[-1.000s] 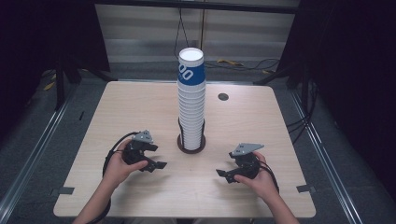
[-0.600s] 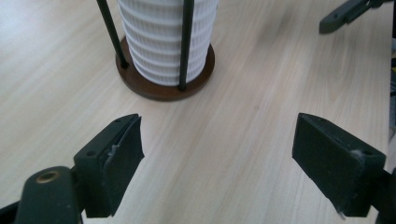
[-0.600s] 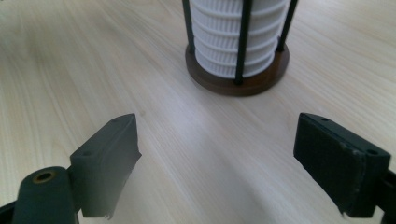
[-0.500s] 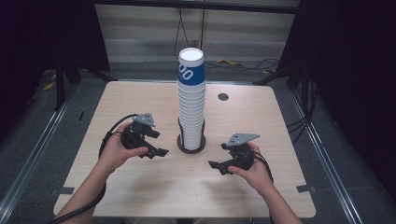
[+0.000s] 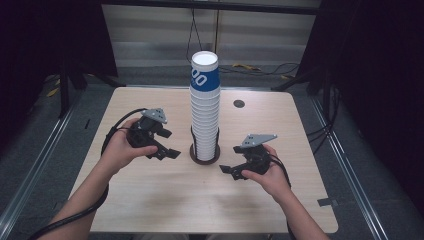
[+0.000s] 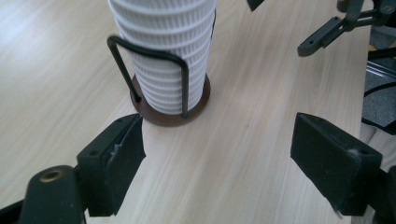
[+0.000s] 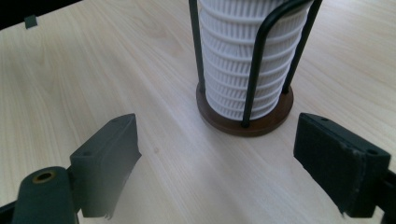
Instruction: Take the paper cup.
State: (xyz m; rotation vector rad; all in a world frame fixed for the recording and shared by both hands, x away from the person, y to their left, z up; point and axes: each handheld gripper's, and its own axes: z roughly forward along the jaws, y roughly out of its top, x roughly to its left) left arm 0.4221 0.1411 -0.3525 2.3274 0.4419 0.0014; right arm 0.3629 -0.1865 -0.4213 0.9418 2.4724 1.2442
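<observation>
Evidently both claws are hanging wide open and empty, the left claw [image 5: 167, 147] and right claw [image 5: 231, 171] flanking the tall stack of ribbed white paper cups [image 5: 204, 107], which is standing upright in its round brown wire-railed holder [image 5: 204, 156] mid-bench [image 5: 150, 195], ready for lifting cups off.

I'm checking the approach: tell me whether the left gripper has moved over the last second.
Yes. In the high view the left gripper has moved up the picture, away from the table's near edge and closer to the cup stack.
</observation>
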